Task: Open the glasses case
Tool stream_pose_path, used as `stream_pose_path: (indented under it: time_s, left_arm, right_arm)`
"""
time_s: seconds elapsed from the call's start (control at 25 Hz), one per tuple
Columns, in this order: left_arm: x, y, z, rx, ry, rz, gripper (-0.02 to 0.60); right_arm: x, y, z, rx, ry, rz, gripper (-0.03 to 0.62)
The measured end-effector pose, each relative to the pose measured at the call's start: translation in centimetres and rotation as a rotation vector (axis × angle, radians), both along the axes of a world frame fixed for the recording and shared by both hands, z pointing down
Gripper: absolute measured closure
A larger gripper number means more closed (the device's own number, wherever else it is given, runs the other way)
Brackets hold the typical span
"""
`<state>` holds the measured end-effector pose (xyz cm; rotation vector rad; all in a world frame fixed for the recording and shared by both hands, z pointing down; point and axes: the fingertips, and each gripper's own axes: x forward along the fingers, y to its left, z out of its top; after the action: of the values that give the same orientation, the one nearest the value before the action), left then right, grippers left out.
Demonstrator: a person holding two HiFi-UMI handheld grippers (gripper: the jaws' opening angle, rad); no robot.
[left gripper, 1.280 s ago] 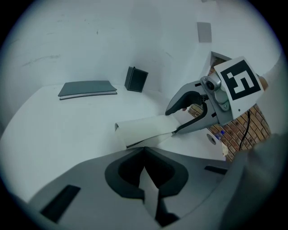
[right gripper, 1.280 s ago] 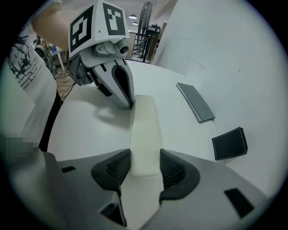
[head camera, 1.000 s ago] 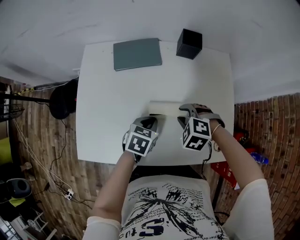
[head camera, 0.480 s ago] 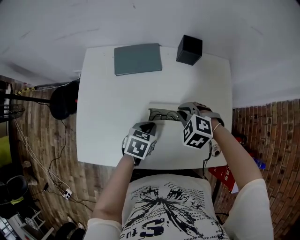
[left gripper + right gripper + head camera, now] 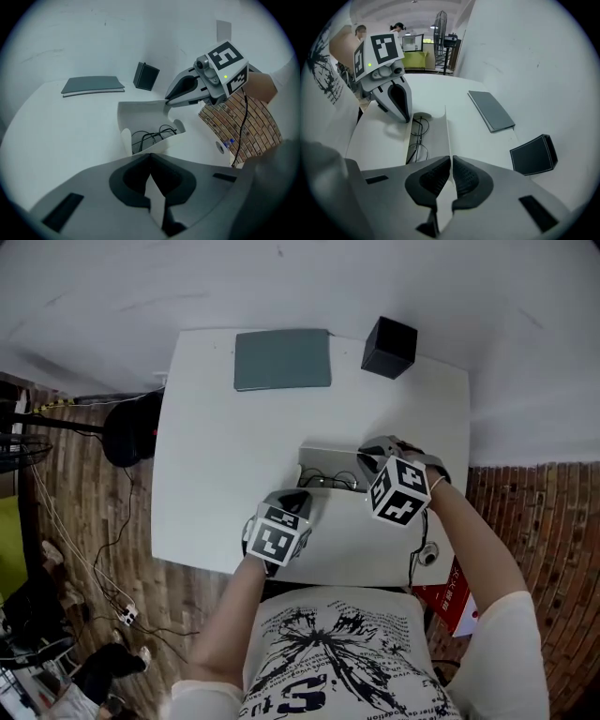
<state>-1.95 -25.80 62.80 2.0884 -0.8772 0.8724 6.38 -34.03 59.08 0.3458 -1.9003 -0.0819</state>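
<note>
Glasses case point(image 5: 323, 460), white, lay open at centre frame on the table point(image 5: 211, 465), with glasses point(image 5: 328, 481) inside. Left gripper point(image 5: 298, 500) fingers pinched its near wall; right gripper point(image 5: 368, 458) fingers pinched the raised lid point(image 5: 140, 110) by its edge.

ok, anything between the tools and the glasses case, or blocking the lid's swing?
Nothing visible. The left tool pinches the case by its near flap, the right tool by the lid edge. The notebook and black box sit farther back.

No text can be read; the print on the shirt point(image 5: 328, 662) is illegible.
</note>
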Motion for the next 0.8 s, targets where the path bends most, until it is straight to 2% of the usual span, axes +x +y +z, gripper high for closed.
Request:
stream_pose_path:
  time_s: [0.6, 0.8]
  left_arm:
    - [0.1, -0.4, 0.1, -0.012, -0.015, -0.022, 0.568]
    - [0.1, -0.4, 0.1, -0.009, -0.016, -0.023, 0.568]
  right_arm:
    - [0.3, -2.9, 1.5, -0.073, -0.062, 0.036, 0.528]
    - [0.4, -3.0, 1.4, -0.071, -0.08, 0.05, 0.525]
